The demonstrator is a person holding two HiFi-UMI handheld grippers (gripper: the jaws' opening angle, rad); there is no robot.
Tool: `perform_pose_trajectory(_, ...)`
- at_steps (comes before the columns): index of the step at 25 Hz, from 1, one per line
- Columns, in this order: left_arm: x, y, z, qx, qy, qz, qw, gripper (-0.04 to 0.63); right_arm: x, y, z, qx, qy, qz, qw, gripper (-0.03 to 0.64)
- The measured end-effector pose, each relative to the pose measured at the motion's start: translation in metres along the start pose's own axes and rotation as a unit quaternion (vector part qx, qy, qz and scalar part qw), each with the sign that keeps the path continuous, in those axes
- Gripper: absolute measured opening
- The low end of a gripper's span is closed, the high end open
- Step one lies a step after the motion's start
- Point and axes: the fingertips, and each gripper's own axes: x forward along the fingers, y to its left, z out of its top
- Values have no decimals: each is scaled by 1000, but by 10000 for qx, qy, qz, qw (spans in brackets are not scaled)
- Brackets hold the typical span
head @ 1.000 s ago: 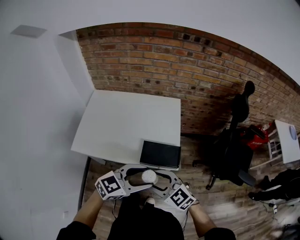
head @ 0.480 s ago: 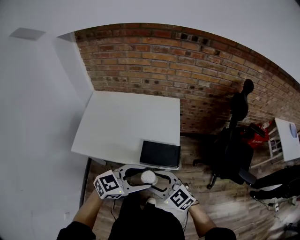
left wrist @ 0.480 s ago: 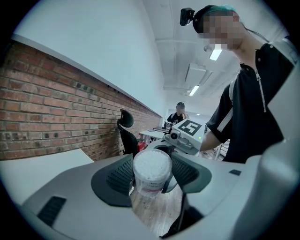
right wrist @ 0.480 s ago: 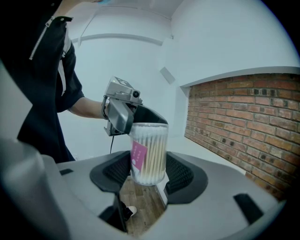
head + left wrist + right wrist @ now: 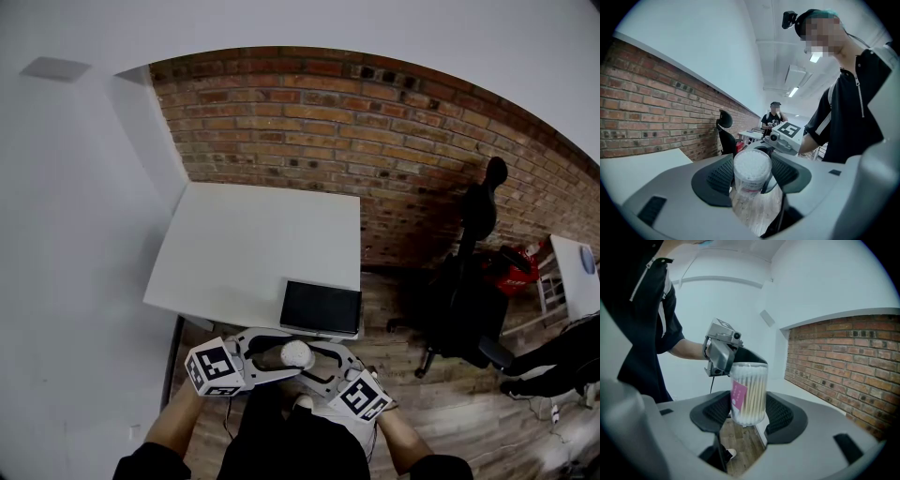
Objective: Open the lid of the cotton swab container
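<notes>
Clear plastic packed with white-tipped sticks, the cylindrical cotton swab container is held in mid-air at 6 o'clock of the head view, just off the near edge of the white table. Over the last second almost nothing has moved. The left gripper's marker cube has slid a touch toward 9 o'clock, while the container and the right gripper have stayed put. No gap shows at the lid, so I judge the opening has not really begun: both grips are set, and the pull or twist is still to come.

The left gripper has its ribbed black pads closed on the sides of the end facing its camera. The right gripper view suggests this is the lid end. The right gripper clamps the lower body, and in its own view the container rises toward 12 o'clock, with the left gripper meeting it at 11 o'clock. In the head view the two grippers flank the container at 9 and 4 o'clock.
</notes>
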Motion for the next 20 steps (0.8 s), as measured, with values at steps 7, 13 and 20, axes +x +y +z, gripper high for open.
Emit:
perform_pose_trajectory(7, -5, -4, 2, -231, -47, -167, 9996, 259, 1, 3, 1, -195, 41, -42, 9998, 240)
perform_pose_trajectory(13, -7, -6, 4, -292, -52, -280, 9992, 259, 1, 6, 1, -222, 83, -10, 9997, 239)
perform_pose_trajectory(20, -12, -7, 10, -386, -157, -463, 9981, 259, 2, 8, 8, -111, -159, 37, 9998, 239)
